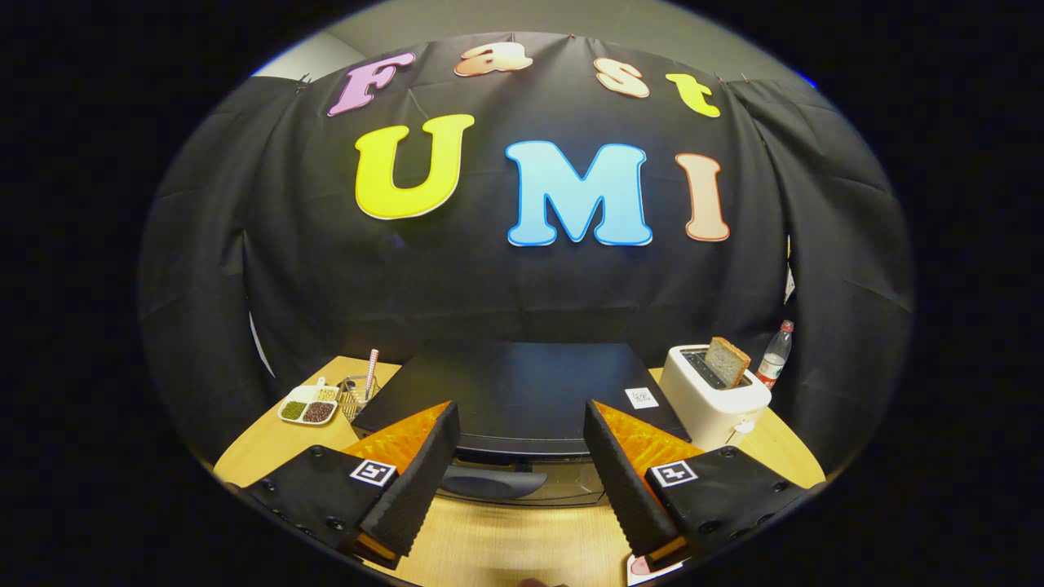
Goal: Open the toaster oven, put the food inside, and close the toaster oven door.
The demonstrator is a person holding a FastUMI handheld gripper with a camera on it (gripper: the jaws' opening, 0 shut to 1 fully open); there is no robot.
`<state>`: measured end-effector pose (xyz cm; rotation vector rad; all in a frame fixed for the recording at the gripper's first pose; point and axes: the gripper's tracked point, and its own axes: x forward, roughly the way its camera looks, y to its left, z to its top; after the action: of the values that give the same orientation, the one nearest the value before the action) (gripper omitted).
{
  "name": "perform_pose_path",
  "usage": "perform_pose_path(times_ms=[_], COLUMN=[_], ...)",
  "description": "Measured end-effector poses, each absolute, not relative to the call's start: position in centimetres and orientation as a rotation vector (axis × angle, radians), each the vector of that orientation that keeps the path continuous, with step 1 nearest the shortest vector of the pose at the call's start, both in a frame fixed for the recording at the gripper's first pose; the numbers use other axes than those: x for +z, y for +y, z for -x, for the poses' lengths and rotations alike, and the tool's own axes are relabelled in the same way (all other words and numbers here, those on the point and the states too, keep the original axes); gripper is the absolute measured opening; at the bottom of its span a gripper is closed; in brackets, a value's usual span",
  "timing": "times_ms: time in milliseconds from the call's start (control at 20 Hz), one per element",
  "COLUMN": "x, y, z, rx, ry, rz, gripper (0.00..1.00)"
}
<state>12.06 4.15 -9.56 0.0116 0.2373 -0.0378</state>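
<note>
Fingers of my claw [522, 473] are spread wide with nothing between them. I think I keep them wide so they can fit around the handle when I go in.

Just ahead of the fingers sits the toaster oven [522, 391], my landmark. It is a big dark box on the wooden tabletop [506, 546]. I am looking down on its flat top, so the claw is up high and a bit in front of it. Low on the oven's front I can see a dark curved handle [489, 483], right in the gap between my fingers. The door looks shut to me, so I guess the first job, opening it, is not done yet. A small white sticker [642, 397] is on the oven's top, near its right corner.

To the right of the oven, close beside it, stands a white toaster [714, 395]. A slice of brown bread [727, 361] sticks up out of its slot. I think that bread is the food to go in the oven, and it stands tall so it is easy to grab. A little past the toaster is a clear bottle [775, 353] with a red cap.

To the left of the oven is a white dish [309, 405] with little heaps of beans or seeds. Next to it is a glass cup [356, 396] with a striped straw [372, 372].

Behind the oven hangs the black cloth wall [326, 277].
</note>
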Motion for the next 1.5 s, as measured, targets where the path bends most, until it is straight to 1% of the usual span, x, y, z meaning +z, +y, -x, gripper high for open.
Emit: perform_pose_path(times_ms=[300, 600, 850, 1100, 1500], x=[-14.1, -15.9, -16.0, -16.5, -16.8], y=[5.5, 6.3, 6.6, 7.0, 7.1], z=[-13.7, -13.8, -13.7, -13.2, -11.6], rx=[-0.030, -0.020, -0.032, 0.002, 0.012], ry=[0.339, 0.383, 0.410, 0.485, 0.525], rz=[-0.011, 0.014, -0.013, -0.026, -0.002], gripper=[0.97, 0.98, 0.97, 0.99, 0.99])
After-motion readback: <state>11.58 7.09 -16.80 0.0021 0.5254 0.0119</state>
